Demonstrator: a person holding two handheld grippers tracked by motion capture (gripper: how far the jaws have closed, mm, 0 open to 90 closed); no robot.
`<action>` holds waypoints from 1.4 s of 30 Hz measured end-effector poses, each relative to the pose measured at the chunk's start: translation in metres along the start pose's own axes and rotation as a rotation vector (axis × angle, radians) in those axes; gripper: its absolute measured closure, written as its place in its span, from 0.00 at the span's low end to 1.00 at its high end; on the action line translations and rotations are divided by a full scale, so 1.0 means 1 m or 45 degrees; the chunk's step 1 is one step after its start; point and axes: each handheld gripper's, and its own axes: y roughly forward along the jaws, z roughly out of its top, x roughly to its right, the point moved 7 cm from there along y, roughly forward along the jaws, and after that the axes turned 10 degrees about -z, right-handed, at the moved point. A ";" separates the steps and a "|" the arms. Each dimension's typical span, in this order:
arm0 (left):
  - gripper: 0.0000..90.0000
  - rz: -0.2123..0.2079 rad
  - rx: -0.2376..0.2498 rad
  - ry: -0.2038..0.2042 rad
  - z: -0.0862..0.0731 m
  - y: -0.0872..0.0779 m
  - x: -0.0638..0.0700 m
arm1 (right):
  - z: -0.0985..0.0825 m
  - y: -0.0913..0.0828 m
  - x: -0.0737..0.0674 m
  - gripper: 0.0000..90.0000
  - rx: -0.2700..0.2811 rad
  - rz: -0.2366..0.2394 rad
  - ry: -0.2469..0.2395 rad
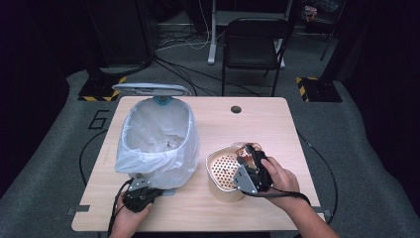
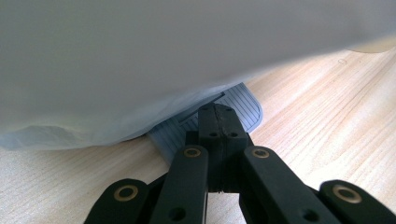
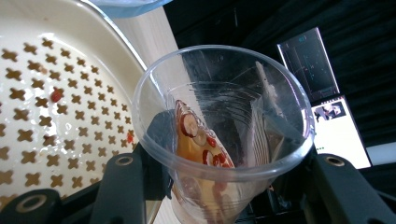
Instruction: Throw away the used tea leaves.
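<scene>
A pedal bin (image 1: 158,144) lined with a white bag stands at the table's left, its grey lid (image 1: 151,89) raised. My left gripper (image 1: 141,193) (image 2: 217,116) is shut with nothing between its jaws, and its tips rest on the bin's ribbed grey pedal (image 2: 243,105). My right gripper (image 1: 252,166) (image 3: 224,186) is shut on a clear plastic cup (image 3: 219,126) (image 1: 246,150). The cup is tilted over a cream strainer tub (image 1: 223,171) and holds amber liquid with red bits and pale slices. A few red bits lie on the strainer's perforated plate (image 3: 46,93).
The wooden table (image 1: 257,124) has bare room behind and right of the tub, and a round cable hole (image 1: 236,109) near its far edge. A black chair (image 1: 252,44) stands beyond the table. A lit screen (image 3: 336,126) shows behind the cup.
</scene>
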 end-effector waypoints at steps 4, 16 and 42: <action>1.00 0.000 0.001 -0.001 0.000 0.000 0.000 | 0.001 0.001 -0.002 0.54 -0.002 -0.001 -0.045; 1.00 -0.001 0.002 -0.001 0.000 0.000 0.000 | 0.005 0.001 -0.006 0.55 0.010 -0.001 -0.190; 1.00 -0.002 0.001 -0.001 0.000 0.000 0.000 | 0.004 0.001 -0.018 0.56 0.018 -0.032 -0.508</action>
